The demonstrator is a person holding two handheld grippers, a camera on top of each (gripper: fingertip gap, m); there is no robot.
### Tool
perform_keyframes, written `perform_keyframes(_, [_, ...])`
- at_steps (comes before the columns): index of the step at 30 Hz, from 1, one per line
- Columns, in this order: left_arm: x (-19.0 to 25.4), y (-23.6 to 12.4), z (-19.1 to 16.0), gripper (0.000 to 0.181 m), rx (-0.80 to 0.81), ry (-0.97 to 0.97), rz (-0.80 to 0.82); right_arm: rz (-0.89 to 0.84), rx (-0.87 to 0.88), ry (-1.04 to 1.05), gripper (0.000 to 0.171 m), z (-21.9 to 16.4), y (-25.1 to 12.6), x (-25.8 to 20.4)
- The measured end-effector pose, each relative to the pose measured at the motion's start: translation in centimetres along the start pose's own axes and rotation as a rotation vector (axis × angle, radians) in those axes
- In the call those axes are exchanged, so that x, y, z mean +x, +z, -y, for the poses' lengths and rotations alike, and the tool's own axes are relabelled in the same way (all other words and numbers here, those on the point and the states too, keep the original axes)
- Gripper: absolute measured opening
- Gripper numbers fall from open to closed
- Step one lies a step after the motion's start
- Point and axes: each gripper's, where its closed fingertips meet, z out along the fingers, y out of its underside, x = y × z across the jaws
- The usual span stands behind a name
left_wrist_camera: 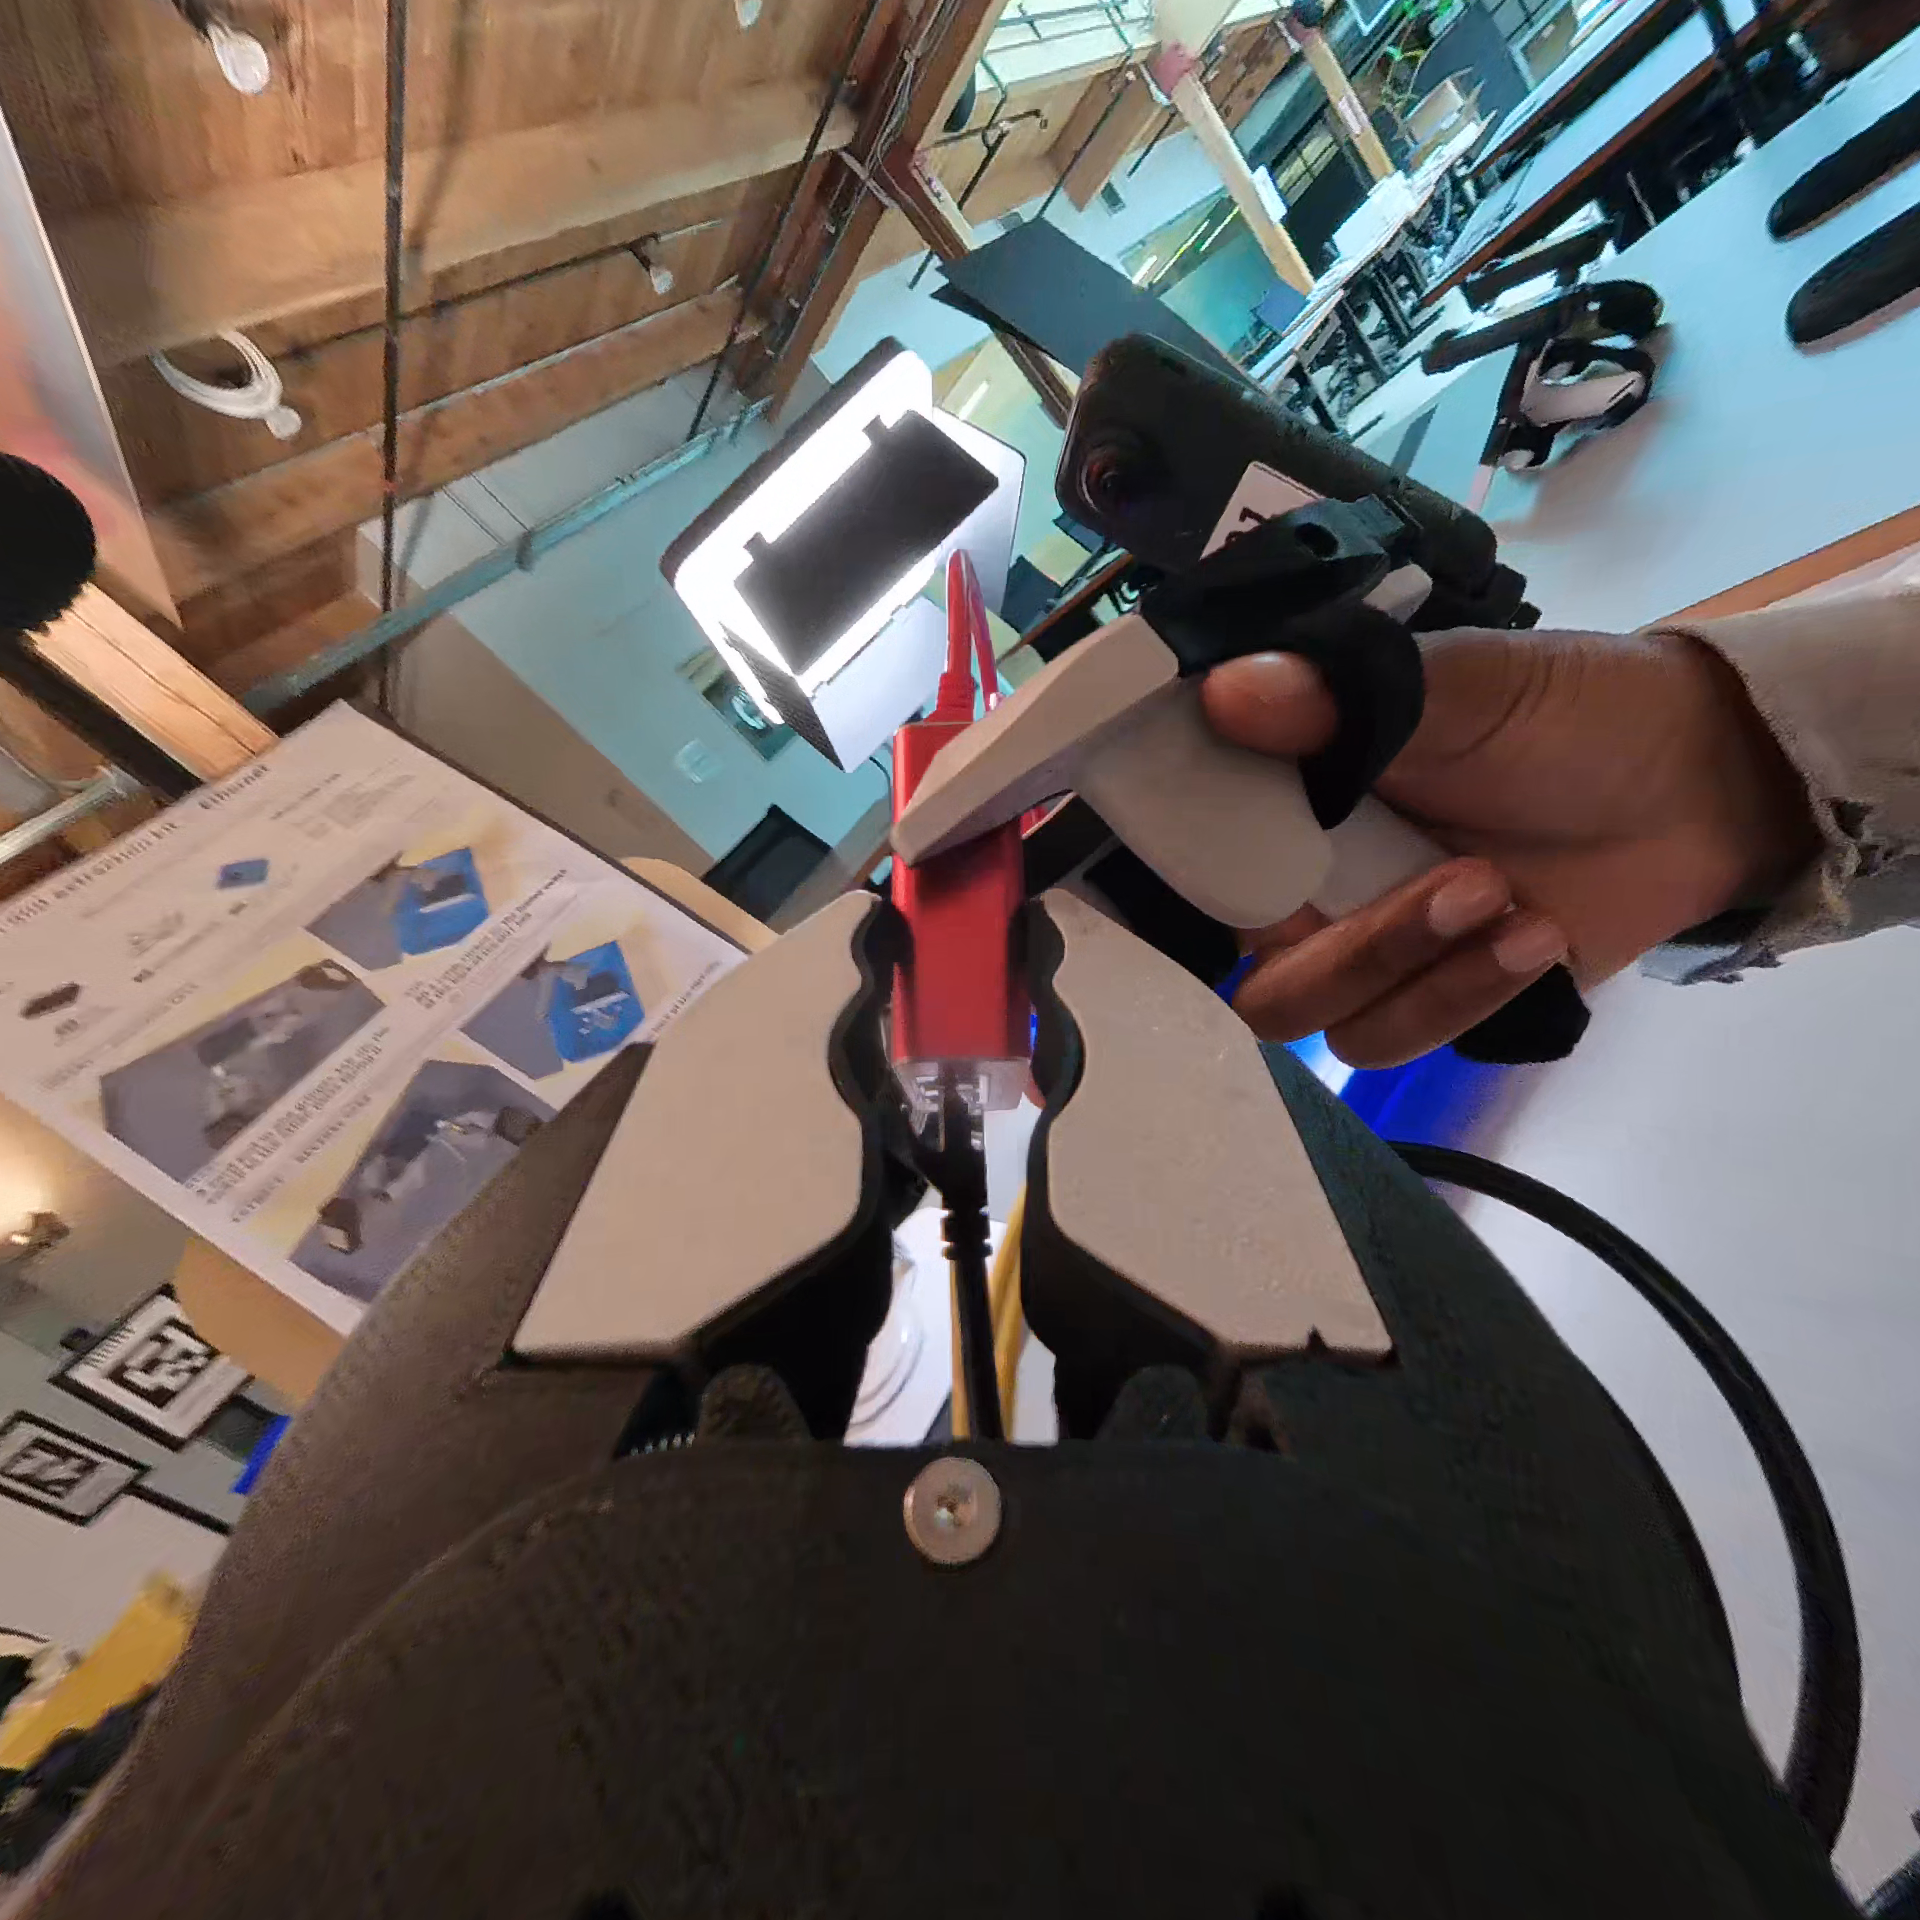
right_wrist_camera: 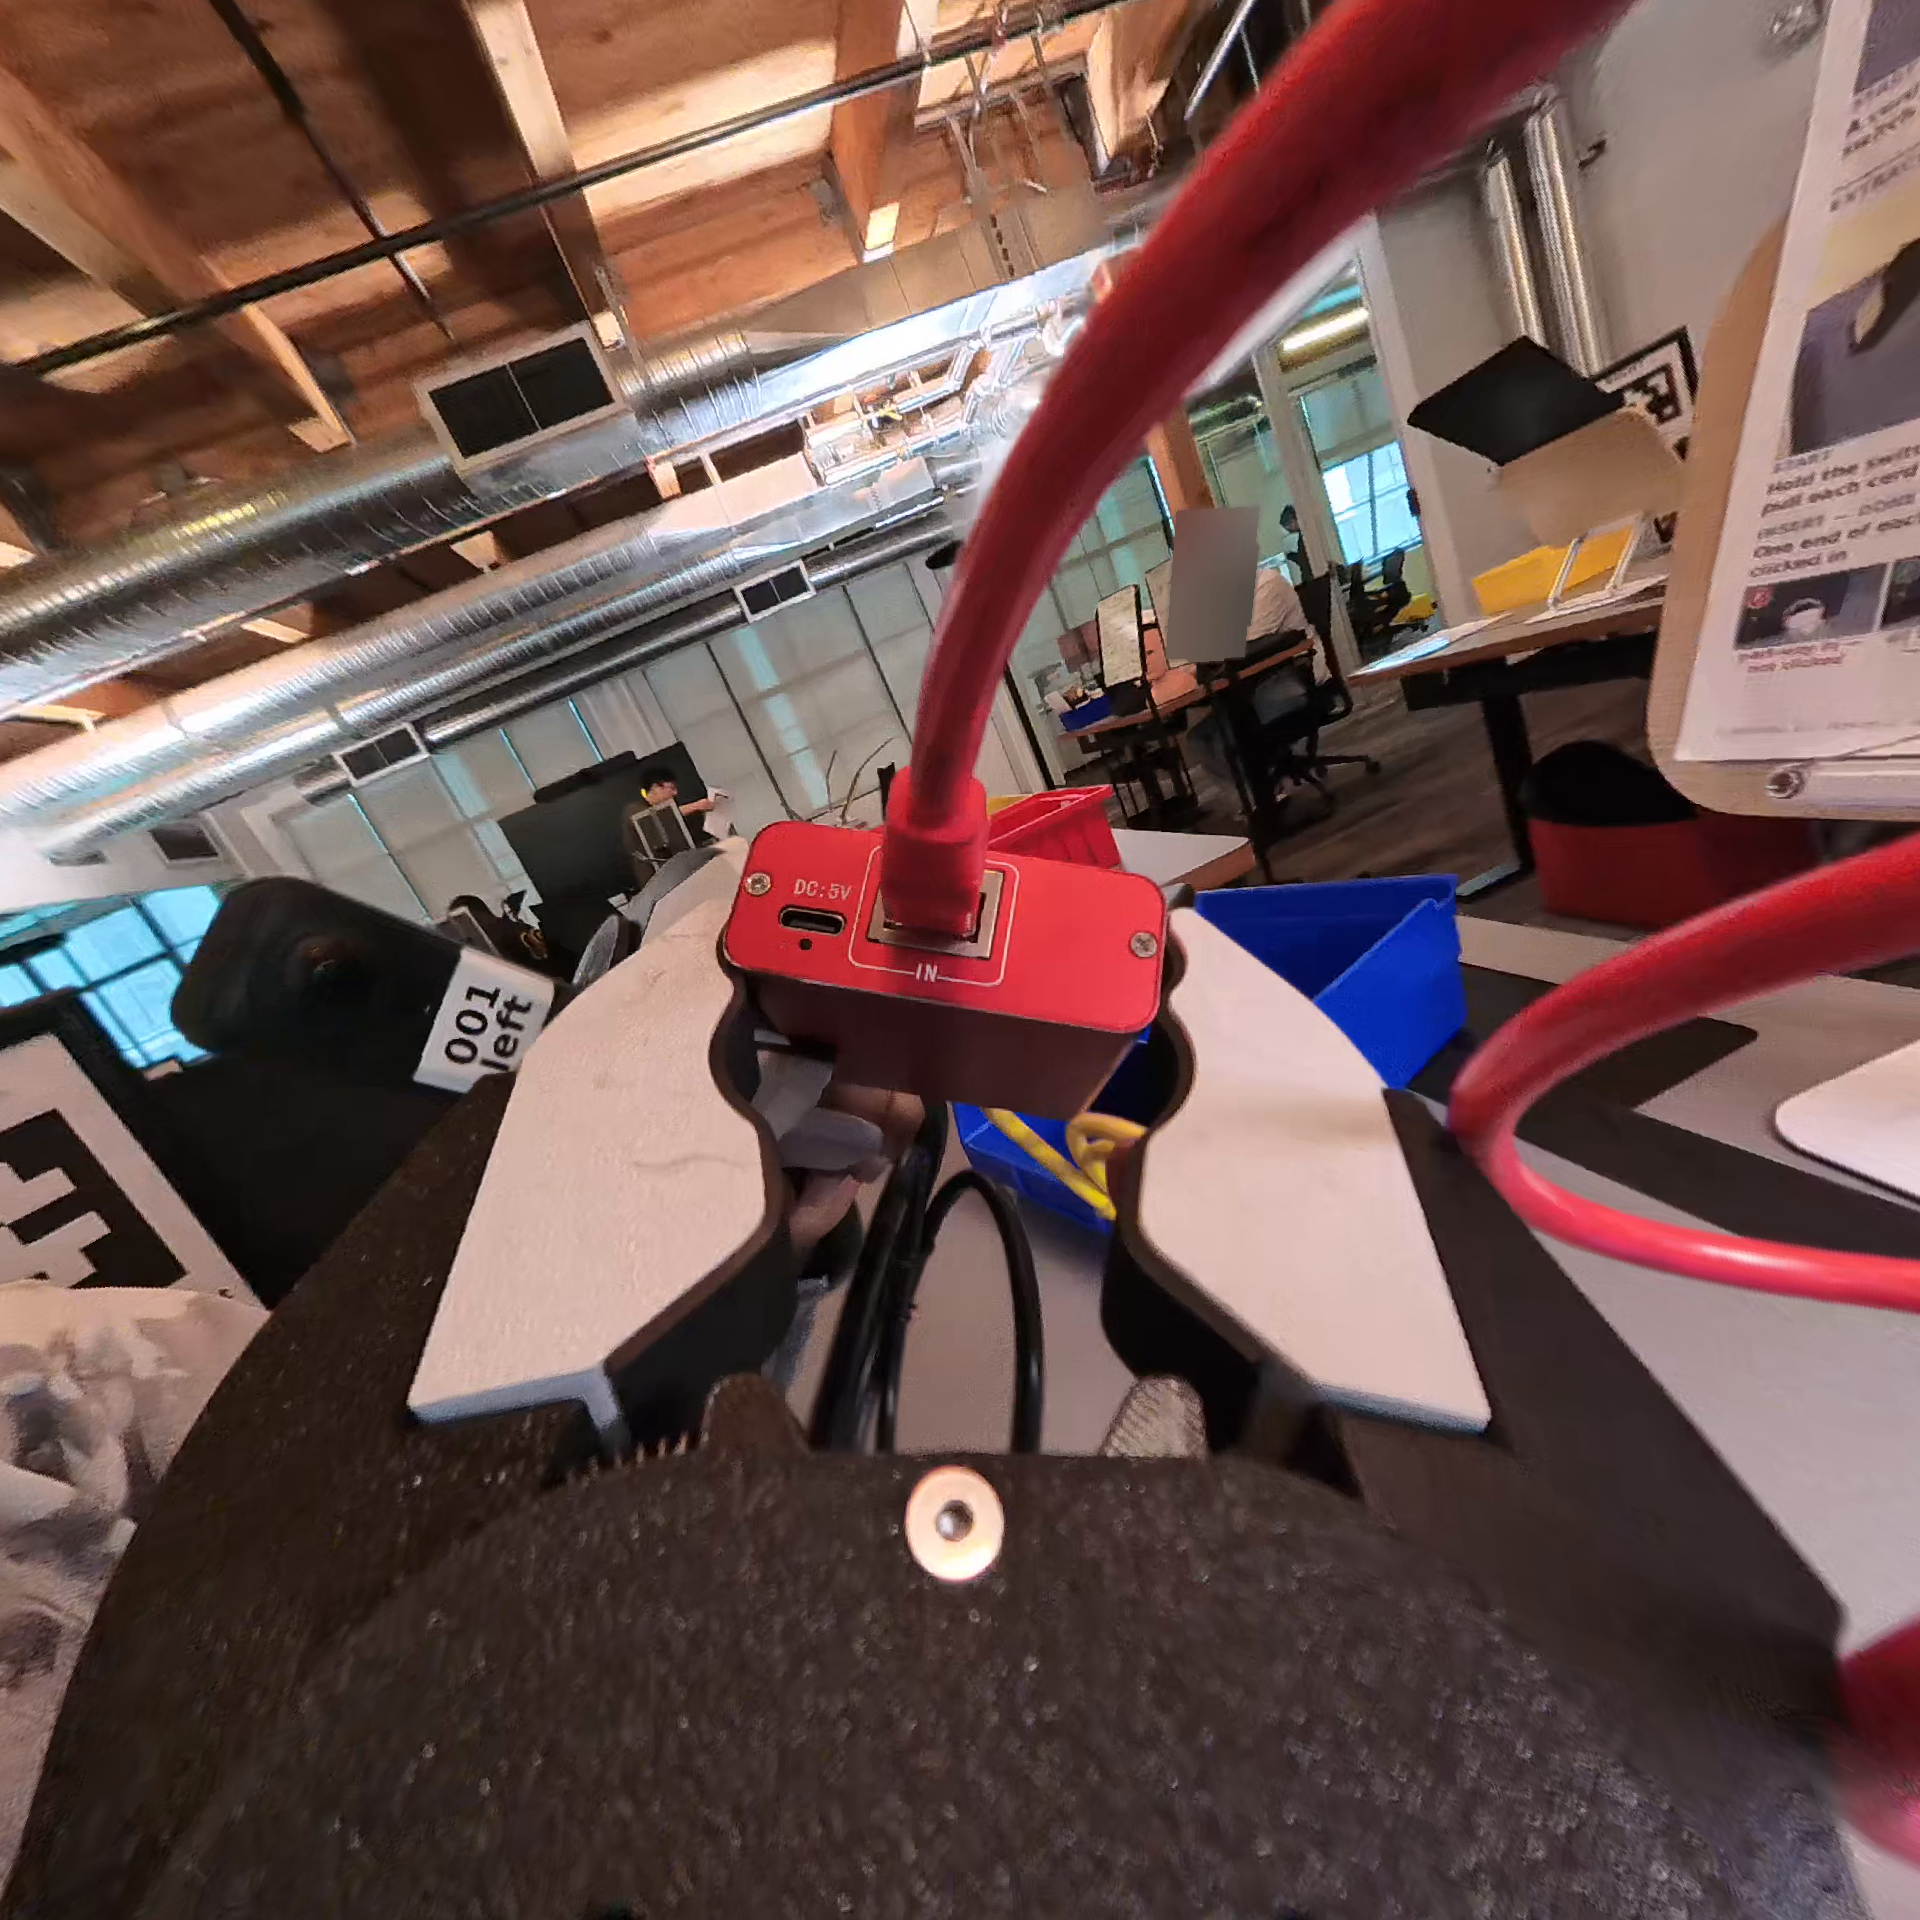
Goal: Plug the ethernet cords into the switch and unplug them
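The left tongs (left_wrist_camera: pixel 956 997) are clamping the red switch (left_wrist_camera: pixel 951 935) between their tips, a black cord (left_wrist_camera: pixel 971 1299) hanging from its near end. The right tongs (right_wrist_camera: pixel 945 997) are gripping the same switch (right_wrist_camera: pixel 940 956), the red ethernet cord (right_wrist_camera: pixel 997 582) sitting plugged in its far face.

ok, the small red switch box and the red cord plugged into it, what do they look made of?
Small red rectangular switch box: looks like anodised aluminium with a satin finish, judging by the even metallic sheen, crisp rounded edges and a screwed-on end plate. Thick red ethernet cord: smooth, slightly glossy rubbery plastic jacket that bends in a soft arc, with a moulded red boot at the port. Both guesses rest on look only.
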Motion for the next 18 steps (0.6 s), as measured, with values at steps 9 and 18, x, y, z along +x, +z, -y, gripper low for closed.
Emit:
perform_keyframes(9, [0.9, -1.2, -0.2, 0.065, -0.026, -0.558, -0.359, 0.2, -0.066, -0.09, 0.07, -0.9, -1.7, -1.2])
perform_keyframes(18, [5.8, -0.2, -0.5, 0.081, -0.048, -0.743, -0.6, 0.332, -0.096, -0.265, 0.07, -1.1, -2.6, -4.9])
